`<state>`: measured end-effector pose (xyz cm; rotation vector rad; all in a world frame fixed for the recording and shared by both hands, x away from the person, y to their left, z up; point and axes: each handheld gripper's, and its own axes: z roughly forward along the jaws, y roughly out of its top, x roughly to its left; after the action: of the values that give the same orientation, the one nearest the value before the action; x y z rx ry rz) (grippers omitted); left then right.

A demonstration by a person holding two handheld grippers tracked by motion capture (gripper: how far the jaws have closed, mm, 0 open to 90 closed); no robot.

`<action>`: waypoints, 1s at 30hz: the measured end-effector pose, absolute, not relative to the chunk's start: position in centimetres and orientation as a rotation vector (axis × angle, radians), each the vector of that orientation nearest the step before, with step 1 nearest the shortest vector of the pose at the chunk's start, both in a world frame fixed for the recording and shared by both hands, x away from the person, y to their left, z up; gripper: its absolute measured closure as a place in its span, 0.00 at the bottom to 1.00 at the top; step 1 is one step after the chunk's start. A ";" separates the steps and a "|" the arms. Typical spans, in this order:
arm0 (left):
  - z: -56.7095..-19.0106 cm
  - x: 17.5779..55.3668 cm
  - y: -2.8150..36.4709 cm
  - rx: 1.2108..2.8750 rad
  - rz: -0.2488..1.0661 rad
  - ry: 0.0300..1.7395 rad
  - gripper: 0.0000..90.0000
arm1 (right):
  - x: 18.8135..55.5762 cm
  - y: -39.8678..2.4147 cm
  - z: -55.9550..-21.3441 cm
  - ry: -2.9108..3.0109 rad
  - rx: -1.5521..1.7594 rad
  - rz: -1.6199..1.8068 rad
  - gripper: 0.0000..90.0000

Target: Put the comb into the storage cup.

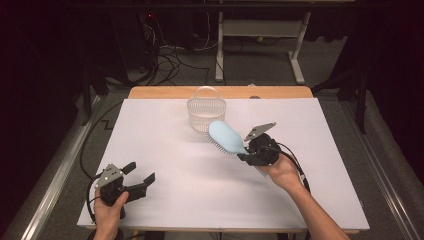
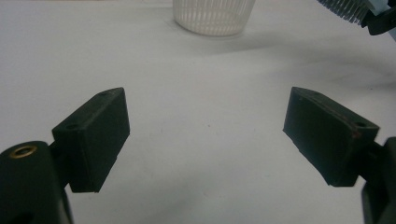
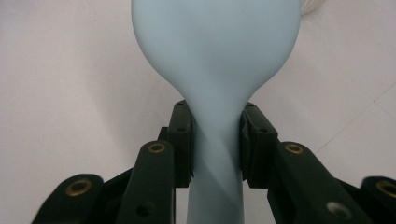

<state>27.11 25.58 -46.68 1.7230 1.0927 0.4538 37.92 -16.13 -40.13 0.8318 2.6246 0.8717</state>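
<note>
Our right gripper [image 1: 248, 156] pinches the pale blue plastic hairbrush [image 1: 226, 136] by its neck, just beside the round white slatted basket [image 1: 206, 114]; next we lift it over the rim. Our left gripper [image 1: 140, 176] stands spread and empty.

white table cover [image 1: 200, 200], grey carpet floor [image 1: 260, 65]

The light-blue hairbrush [image 3: 215, 60] runs off the top edge in the right gripper view, its handle end lost behind the black fingers [image 3: 181, 140] and the bottom edge. In the left gripper view, the white basket [image 2: 214, 16] is cropped at the top, showing its lower wall alone. From the high view, the brush's handle is hidden by the right gripper [image 1: 255, 156].
</note>
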 end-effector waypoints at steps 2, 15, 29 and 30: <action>-46.6 27.2 25.3 1.732 0.452 1.087 0.17 | 37.5 -16.5 -40.1 2.613 0.828 0.893 0.78; -46.4 27.7 23.3 1.780 0.417 1.075 0.17 | 35.5 -18.9 -41.0 2.560 0.900 0.983 0.78; -45.4 29.8 19.4 1.817 0.361 1.012 0.17 | 34.0 -20.6 -41.5 2.508 0.922 1.070 0.78; -45.3 30.0 19.1 1.817 0.358 1.009 0.17 | 33.9 -20.7 -41.5 2.502 0.932 1.084 0.78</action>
<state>30.03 19.10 -45.30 1.8174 1.0087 0.3582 33.92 -20.72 -41.48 0.9317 2.5018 1.0843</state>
